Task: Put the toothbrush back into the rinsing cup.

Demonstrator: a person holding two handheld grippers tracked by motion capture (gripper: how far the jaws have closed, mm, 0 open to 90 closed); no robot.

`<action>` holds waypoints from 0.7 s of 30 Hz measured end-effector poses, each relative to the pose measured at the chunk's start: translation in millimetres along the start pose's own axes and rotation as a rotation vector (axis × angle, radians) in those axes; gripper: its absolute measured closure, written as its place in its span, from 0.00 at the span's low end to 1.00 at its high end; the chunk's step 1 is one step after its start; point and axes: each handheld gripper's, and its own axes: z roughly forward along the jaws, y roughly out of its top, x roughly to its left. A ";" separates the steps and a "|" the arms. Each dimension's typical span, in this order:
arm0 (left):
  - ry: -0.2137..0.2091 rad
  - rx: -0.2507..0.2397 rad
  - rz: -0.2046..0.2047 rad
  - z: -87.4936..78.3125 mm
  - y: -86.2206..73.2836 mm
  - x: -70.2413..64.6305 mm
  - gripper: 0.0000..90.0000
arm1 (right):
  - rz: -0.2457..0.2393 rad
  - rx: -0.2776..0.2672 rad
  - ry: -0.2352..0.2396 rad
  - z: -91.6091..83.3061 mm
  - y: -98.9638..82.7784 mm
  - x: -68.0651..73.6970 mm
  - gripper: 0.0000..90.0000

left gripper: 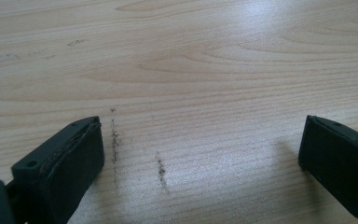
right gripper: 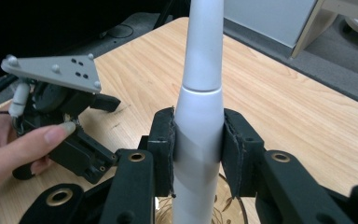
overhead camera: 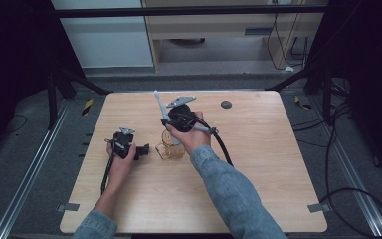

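Note:
My right gripper (right gripper: 198,140) is shut on a white tapered handle, like an electric toothbrush (right gripper: 200,84), gripped around its thick middle. In the high view the toothbrush (overhead camera: 159,105) leans up and to the left from my right gripper (overhead camera: 170,123), and its lower end is over or inside a clear amber patterned glass (overhead camera: 171,150). The glass rim (right gripper: 235,210) shows just beneath the jaws. My left gripper (overhead camera: 143,149) rests on the table to the left of the glass. Its jaws stand wide open over bare wood (left gripper: 200,158), with nothing between them.
A light wooden table (overhead camera: 258,164) carries a small dark round disc (overhead camera: 226,104) at the back right. Black cables trail from both grippers, one of them (overhead camera: 224,147) to the right of my right hand. A grey floor with rails and more cables surrounds the table.

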 end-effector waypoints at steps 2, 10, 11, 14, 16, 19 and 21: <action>0.000 0.000 0.000 0.0 0.0 0.0 0.00 | -0.008 0.008 -0.003 2.5 -2.4 0.7 0.74; 0.000 0.000 0.000 0.0 0.0 0.0 0.00 | -0.012 0.019 -0.005 5.9 -8.4 0.6 0.74; 0.000 0.000 0.000 0.0 0.0 0.0 0.00 | -0.012 0.022 -0.007 5.9 -8.5 0.5 0.74; 0.000 0.000 0.000 0.0 0.0 0.0 0.00 | -0.011 0.025 -0.007 6.0 -8.9 0.2 0.74; 0.000 0.000 0.000 0.0 0.0 0.0 0.00 | -0.012 0.031 -0.008 5.7 -9.4 -0.1 0.74; 0.000 0.000 0.000 0.0 0.0 0.0 0.00 | -0.008 0.030 -0.009 5.8 -11.2 -1.3 0.74; 0.000 0.000 0.000 0.0 0.0 0.0 0.00 | -0.005 0.036 -0.011 6.0 -13.1 -1.9 0.74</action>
